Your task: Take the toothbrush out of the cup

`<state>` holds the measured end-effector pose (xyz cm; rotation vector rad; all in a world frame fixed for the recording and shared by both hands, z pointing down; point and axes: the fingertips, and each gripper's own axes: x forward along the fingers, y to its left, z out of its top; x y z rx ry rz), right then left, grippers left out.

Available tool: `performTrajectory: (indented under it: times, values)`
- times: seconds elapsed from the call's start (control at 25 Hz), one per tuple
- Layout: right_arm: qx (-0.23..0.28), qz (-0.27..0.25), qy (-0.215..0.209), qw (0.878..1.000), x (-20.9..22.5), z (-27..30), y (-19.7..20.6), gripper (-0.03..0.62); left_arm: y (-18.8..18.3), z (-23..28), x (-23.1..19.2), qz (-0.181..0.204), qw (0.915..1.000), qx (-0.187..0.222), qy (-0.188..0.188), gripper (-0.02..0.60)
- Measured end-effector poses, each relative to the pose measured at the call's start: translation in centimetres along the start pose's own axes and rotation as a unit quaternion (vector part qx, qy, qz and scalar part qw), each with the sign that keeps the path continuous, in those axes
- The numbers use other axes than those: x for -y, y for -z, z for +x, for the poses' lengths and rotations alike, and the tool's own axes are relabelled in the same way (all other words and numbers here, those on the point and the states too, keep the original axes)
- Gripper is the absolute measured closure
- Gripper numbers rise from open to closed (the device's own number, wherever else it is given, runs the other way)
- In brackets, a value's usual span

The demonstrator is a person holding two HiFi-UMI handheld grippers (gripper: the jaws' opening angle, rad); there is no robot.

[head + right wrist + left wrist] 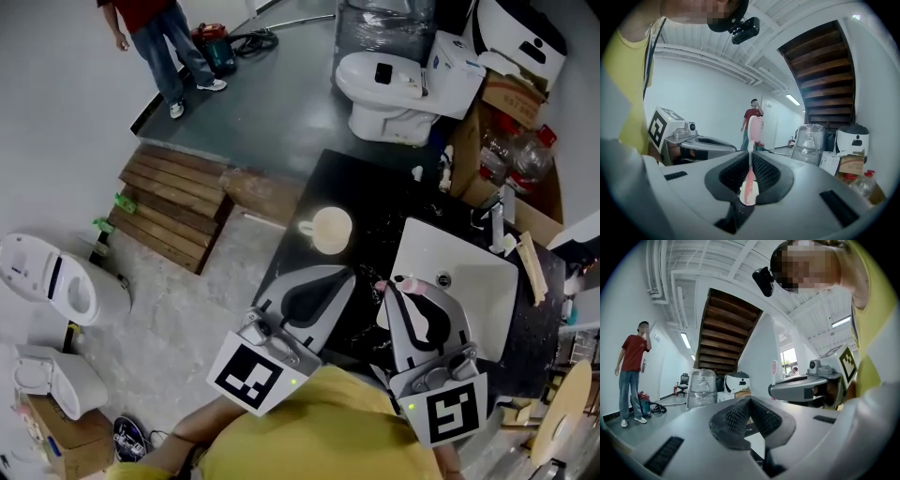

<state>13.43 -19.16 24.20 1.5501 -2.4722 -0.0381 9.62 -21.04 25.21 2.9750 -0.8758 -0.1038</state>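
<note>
A cream cup (330, 229) stands on the black counter (375, 187), beyond both grippers and apart from them. My right gripper (412, 292) is raised, shut on a pink and white toothbrush (751, 159). Its bristle head (755, 125) sticks up past the jaw tips. From the left gripper view the toothbrush (774, 369) shows upright above the right gripper (806, 389). My left gripper (317, 286) hovers near the counter's front edge, its pads (740, 414) closed together with nothing between them.
A white sink (473, 300) with a faucet (497, 223) is set in the counter on the right. A white toilet (389, 84) and cardboard boxes (511, 98) stand behind. A wooden pallet (173, 206) lies left, and a person (164, 42) stands far off.
</note>
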Motion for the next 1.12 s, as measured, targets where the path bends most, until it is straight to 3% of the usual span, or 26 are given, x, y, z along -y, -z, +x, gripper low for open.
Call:
performTrajectory:
  times: [0.48,1.12]
  values:
    - [0.003,0.003,-0.051,0.999,-1.2,0.0,1.1,0.556,0.9,-0.6,0.9,-0.004,0.9997,0.001,-0.024,0.572]
    - [0.0,-0.002,-0.067,0.998,-1.4,-0.2,1.7,0.556,1.9,-0.7,1.7,-0.016,0.9996,-0.003,-0.024,0.572]
